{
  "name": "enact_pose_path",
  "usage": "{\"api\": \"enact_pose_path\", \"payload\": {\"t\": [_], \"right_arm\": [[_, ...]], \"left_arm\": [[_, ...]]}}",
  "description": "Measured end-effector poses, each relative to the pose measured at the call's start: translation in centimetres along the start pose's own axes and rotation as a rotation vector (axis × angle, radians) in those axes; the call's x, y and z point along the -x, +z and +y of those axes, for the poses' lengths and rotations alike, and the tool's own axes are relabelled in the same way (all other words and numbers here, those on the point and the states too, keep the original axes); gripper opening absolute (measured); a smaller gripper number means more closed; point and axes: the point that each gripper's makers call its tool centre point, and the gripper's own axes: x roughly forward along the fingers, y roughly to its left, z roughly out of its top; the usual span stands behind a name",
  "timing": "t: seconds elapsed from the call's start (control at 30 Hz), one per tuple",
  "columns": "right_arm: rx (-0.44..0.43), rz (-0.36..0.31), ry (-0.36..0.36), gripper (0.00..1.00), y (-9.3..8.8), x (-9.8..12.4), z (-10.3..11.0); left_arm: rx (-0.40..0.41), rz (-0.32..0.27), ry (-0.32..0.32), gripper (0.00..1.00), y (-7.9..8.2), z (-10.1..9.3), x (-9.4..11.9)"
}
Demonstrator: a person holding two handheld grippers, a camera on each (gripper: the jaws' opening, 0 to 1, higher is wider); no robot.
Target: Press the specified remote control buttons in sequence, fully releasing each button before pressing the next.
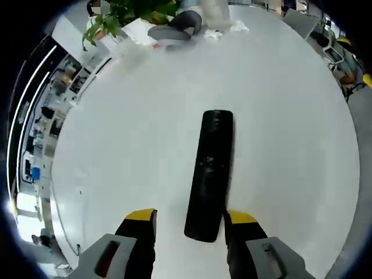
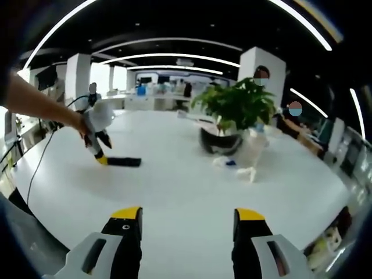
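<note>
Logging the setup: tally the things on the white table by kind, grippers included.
Remote control: 1
Potted plant: 1
Grippers: 2, left gripper and right gripper
White crumpled bits near the pot: number unclear
Total: 4 counted

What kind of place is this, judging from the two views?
Probably an open-plan office: a large white table holding a potted plant and a black remote control, with long ceiling light strips and people seated behind.

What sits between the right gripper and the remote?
Nothing visible. In the right gripper view, bare white table lies between the open right gripper and the remote. The left gripper is at the remote's near end, its open jaws either side of it. The plant stands off to the side.
</note>
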Motion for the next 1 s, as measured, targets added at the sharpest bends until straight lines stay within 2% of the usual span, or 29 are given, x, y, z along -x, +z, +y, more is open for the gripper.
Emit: {"api": "enact_pose_path", "payload": {"t": [0.1, 0.13, 0.3, 0.43, 0.5, 0.63, 0.67, 0.7, 0.73, 0.8, 0.87, 1.0], "right_arm": [[0.0, -0.003, 0.003, 0.62, 0.1, 0.0, 0.0], [0.001, -0.005, 0.002, 0.62, 0.1, 0.0, 0.0], [-0.003, -0.018, 0.016, 0.63, 0.4, 0.1, 0.3], [-0.007, -0.033, 0.008, 0.67, 0.7, 0.2, 0.1], [-0.018, -0.053, 0.005, 0.68, 0.9, 0.3, 0.0], [-0.007, -0.04, 0.018, 0.69, 0.7, 0.2, 0.3], [-0.003, -0.042, 0.021, 0.69, 0.8, 0.2, 0.4], [-0.001, -0.043, 0.022, 0.69, 0.8, 0.2, 0.4], [0.0, -0.042, 0.021, 0.69, 0.8, 0.2, 0.4], [-0.002, -0.043, 0.016, 0.7, 0.8, 0.2, 0.3], [-0.005, -0.045, 0.016, 0.7, 0.8, 0.2, 0.3], [0.004, -0.04, 0.021, 0.7, 0.7, 0.2, 0.5]], "left_arm": [[0.002, -0.027, 0.045, 0.55, -0.1, 0.2, 0.2], [0.021, -0.036, 0.089, 0.57, -0.1, 0.6, 0.4], [0.031, -0.066, 0.134, 0.6, -0.2, 0.5, 0.8], [0.085, -0.082, 0.159, 0.61, -0.5, 0.7, 0.9], [0.114, -0.099, 0.198, 0.65, -0.7, 1.2, 1.1], [0.162, -0.14, 0.22, 0.66, -1.0, 1.2, 1.2], [0.217, -0.147, 0.242, 0.68, -1.3, 1.4, 1.4], [0.222, -0.15, 0.241, 0.74, -1.4, 1.4, 1.4], [0.263, -0.184, 0.223, 0.79, -1.2, 1.2, 1.5], [0.309, -0.205, 0.205, 0.88, -1.3, 1.0, 1.5], [0.344, -0.222, 0.221, 0.9, -1.8, 1.0, 1.6], [0.365, -0.245, 0.238, 0.95, -2.3, 0.8, 1.8]]}}
